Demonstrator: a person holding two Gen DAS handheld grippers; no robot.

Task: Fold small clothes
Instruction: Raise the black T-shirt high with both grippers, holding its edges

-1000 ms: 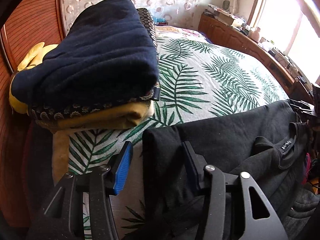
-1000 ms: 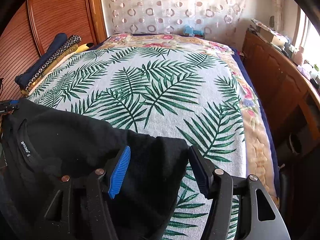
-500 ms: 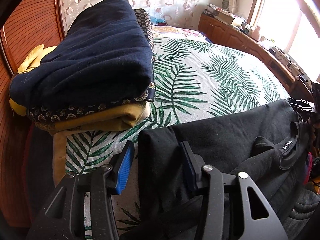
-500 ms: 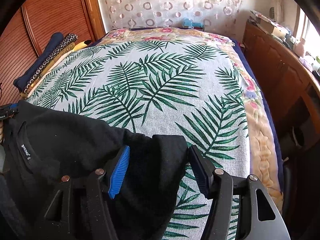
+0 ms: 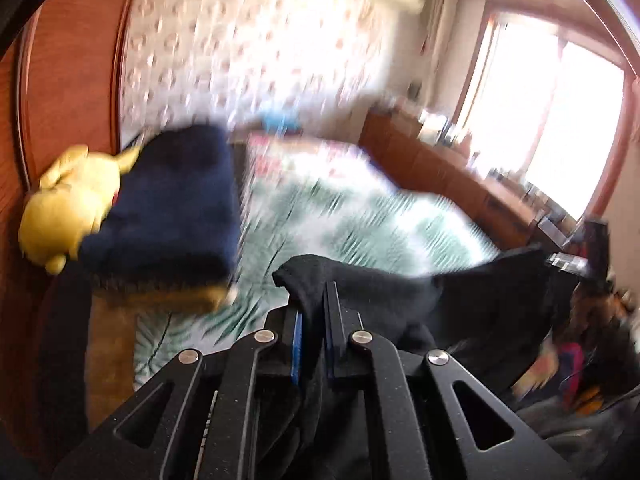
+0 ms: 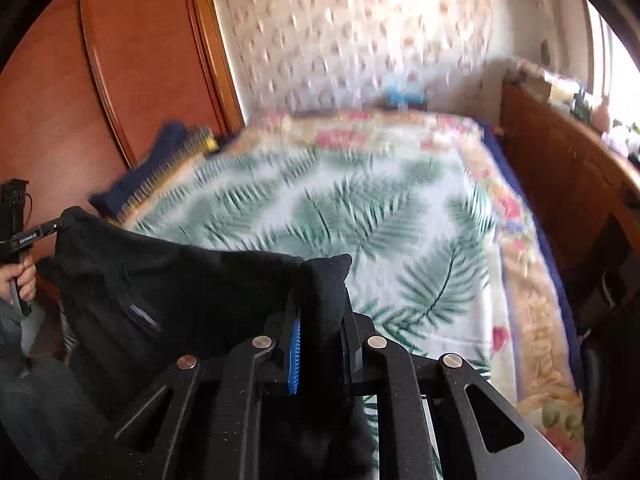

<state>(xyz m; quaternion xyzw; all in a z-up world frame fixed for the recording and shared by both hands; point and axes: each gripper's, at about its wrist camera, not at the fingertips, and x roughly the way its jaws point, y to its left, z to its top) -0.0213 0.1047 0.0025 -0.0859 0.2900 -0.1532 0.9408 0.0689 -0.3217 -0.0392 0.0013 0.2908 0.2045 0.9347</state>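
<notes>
Left gripper (image 5: 311, 312) clamped on one corner of the black shirt (image 5: 492, 300), jaws just closed, cloth pinched between the blue pads. Right gripper (image 6: 320, 320) clamped in the same way on the other corner of the shirt, jaws also just closed, a fold of black cloth standing up above the pads. Shirt stretched between the two grippers, lifted off the bedspread (image 6: 360, 208), hanging at the near edge of the bed; collar with a small label facing the right wrist camera. Seen from the right side: a hand (image 6: 24, 276) at the far left, around the handle of the left gripper. Bedspread white with green palm leaves and a flowered border, blurred in both views. On the left part of the bed, by the wooden headboard (image 5: 76, 80): a stack of folded clothes (image 5: 176, 208), dark blue on top, mustard yellow under it. Just beside the stack, touching it, a yellow plush toy (image 5: 68, 208). Bright window (image 5: 560, 120) at the right, with a wooden cabinet (image 5: 440, 172) below it along the bed.
</notes>
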